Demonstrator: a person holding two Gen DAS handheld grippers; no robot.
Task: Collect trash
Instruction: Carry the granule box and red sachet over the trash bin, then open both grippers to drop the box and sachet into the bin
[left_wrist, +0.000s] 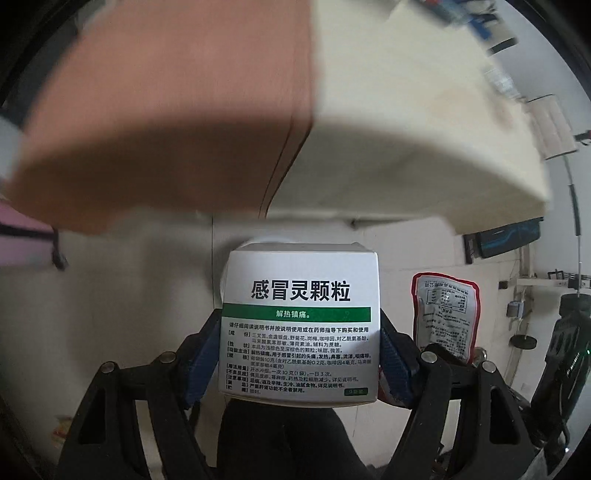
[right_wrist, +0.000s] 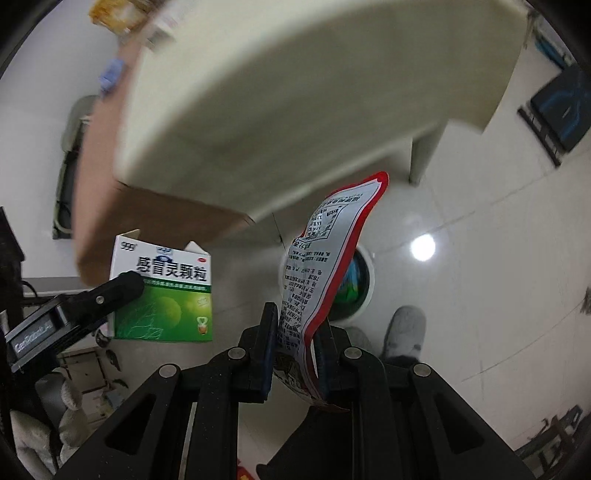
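Left claw stands wide, clamped on a white medicine box; right claw is pinched tight on a red-edged snack wrapper rising toward 12 o'clock.

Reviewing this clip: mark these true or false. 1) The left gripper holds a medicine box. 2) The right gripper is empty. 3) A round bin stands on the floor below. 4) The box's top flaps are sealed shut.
1) True: the left gripper is clamped on the medicine box.
2) False: the right gripper is shut on a red-edged snack wrapper.
3) True: a white-rimmed round bin sits on the tiled floor.
4) False: the right wrist view shows the flaps standing open.
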